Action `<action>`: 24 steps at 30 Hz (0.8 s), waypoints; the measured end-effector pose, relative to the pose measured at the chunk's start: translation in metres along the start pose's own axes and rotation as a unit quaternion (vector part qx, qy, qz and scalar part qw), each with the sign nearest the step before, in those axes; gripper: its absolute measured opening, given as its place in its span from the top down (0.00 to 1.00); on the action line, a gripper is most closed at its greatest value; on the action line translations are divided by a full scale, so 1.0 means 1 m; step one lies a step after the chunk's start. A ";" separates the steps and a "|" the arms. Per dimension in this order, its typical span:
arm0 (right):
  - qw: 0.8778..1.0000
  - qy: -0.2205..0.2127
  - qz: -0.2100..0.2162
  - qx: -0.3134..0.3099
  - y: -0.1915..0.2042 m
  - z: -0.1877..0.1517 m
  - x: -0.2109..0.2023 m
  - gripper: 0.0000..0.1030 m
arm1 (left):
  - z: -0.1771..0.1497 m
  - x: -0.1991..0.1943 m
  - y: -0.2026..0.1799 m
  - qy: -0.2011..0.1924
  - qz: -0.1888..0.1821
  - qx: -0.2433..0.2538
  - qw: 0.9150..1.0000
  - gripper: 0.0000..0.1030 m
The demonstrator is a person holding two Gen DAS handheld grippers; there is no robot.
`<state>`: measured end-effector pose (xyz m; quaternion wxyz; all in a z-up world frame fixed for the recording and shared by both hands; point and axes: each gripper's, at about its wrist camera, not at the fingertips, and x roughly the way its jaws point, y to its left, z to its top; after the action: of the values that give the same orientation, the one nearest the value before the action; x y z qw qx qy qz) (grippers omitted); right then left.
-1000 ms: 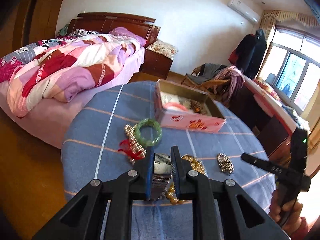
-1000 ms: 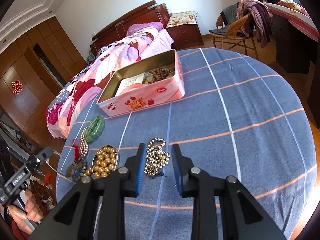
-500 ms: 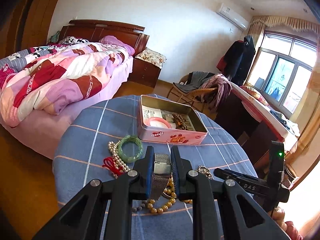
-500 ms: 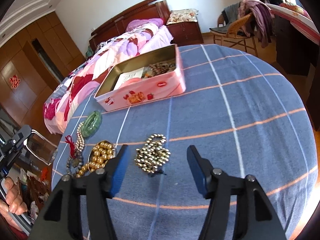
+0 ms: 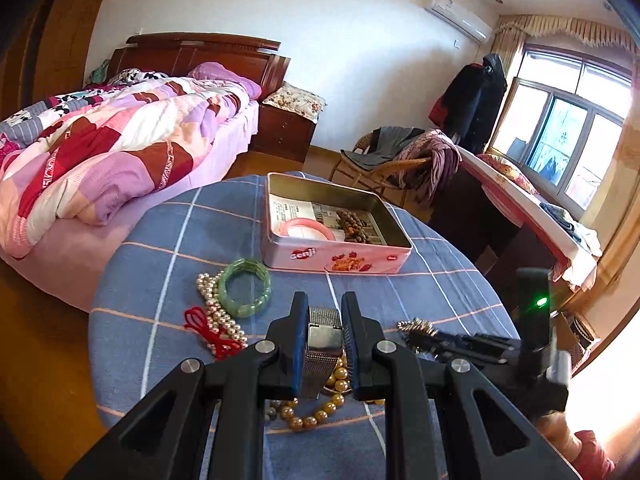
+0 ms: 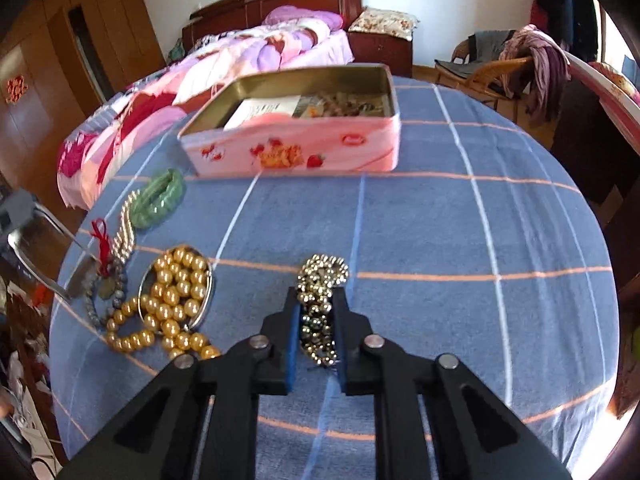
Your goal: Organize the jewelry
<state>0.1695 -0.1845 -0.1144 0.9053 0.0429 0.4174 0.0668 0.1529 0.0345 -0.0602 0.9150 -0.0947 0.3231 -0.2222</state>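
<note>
Jewelry pick-up step: my right claw (image 6: 316, 316), jaws just closing, pinches the small bead bracelet (image 6: 320, 304), my left claw (image 5: 325, 336) grips the mesh watch band (image 5: 324, 340); next I judge a lift into the tin (image 6: 304, 148).

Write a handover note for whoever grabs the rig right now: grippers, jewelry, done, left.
Left gripper: shut on the mesh watch band, held above the table.
Right gripper: jaws have just closed on the silver bead bracelet, which lies on the table.
In the tin: pink bangle, brown beads.
On the table: green bangle, pearl strand, red cord, gold beads.
Done: two pieces in the tin.
Left: tin both held pieces, then the rest.
</note>
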 end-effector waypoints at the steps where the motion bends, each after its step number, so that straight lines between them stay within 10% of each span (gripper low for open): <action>1: 1.000 -0.010 0.003 0.002 -0.002 0.003 -0.005 0.83 | 0.001 0.002 -0.002 0.001 -0.002 0.001 1.000 0.84; 11: 0.992 -0.116 0.044 0.038 -0.009 0.057 -0.042 0.83 | 0.043 0.019 -0.027 -0.033 -0.023 0.029 0.999 0.84; 24: 0.986 -0.145 0.053 0.070 -0.022 0.120 0.010 0.83 | 0.112 0.088 -0.029 -0.056 -0.018 0.047 0.997 0.84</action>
<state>0.2692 -0.2074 -0.0468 0.9462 0.1371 0.2827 0.0780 0.2746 -0.0292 -0.0132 0.9312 -0.0694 0.2583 -0.2478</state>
